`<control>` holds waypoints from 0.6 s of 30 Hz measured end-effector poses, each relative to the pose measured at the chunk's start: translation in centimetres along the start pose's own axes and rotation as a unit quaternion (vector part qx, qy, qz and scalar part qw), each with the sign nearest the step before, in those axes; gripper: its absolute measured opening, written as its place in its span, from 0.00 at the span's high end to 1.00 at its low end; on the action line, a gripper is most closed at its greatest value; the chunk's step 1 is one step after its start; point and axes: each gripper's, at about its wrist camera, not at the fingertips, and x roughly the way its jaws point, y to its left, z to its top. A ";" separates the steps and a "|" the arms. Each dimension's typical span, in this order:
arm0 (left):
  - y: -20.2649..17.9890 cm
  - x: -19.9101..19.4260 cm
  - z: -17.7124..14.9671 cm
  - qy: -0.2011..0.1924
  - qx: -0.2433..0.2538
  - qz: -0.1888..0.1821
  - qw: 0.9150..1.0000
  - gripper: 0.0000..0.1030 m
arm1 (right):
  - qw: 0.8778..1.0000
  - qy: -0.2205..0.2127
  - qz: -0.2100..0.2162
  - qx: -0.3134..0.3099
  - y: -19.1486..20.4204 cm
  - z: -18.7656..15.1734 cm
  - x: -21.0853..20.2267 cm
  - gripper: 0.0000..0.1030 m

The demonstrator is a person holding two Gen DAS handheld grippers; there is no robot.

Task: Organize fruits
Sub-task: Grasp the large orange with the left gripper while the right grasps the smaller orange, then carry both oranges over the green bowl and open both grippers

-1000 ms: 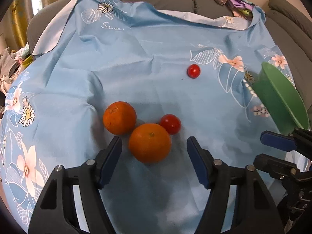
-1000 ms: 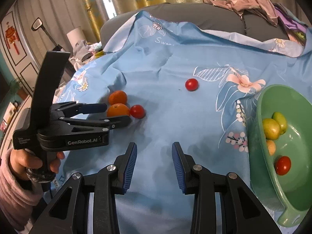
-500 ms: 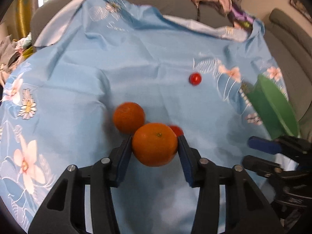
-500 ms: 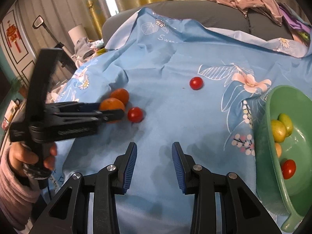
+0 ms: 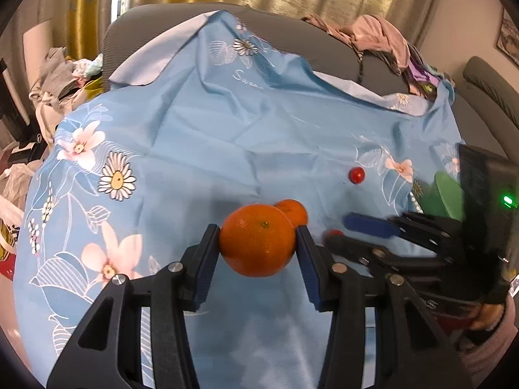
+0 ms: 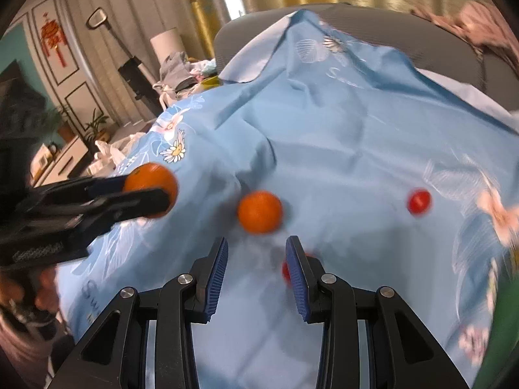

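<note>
My left gripper (image 5: 258, 231) is shut on a large orange (image 5: 258, 243) and holds it a little above the blue flowered cloth (image 5: 227, 136). A second orange (image 6: 259, 212) lies on the cloth just beyond the tips of my right gripper (image 6: 256, 246), which stands open with nothing between its fingers. A small red tomato (image 6: 286, 270) is half hidden behind the right finger. Farther right lies another tomato (image 6: 418, 201). In the left wrist view the green bowl (image 5: 446, 197) shows at the right, behind the right gripper's body.
The cloth drapes over a grey sofa (image 5: 155, 22) with a heap of clothes (image 5: 376, 35) on its back. More clutter (image 5: 55, 74) lies past the cloth's left edge. A person's hand (image 5: 486, 317) grips the right tool.
My left gripper closed on the large orange and lifted it off the cloth, away to the left. My right gripper swung left from the bowl toward the second orange and the near tomato.
</note>
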 end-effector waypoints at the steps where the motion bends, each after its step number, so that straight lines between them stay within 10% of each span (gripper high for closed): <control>1: 0.3 -0.1 0.1 -0.002 -0.002 0.000 1.000 0.55 | 1.000 0.003 -0.002 -0.004 0.1 0.6 0.9 0.64; 18: 1.0 0.2 0.1 -0.002 -0.004 -0.012 1.000 0.55 | 0.998 0.063 -0.021 -0.006 -0.8 2.2 6.9 0.57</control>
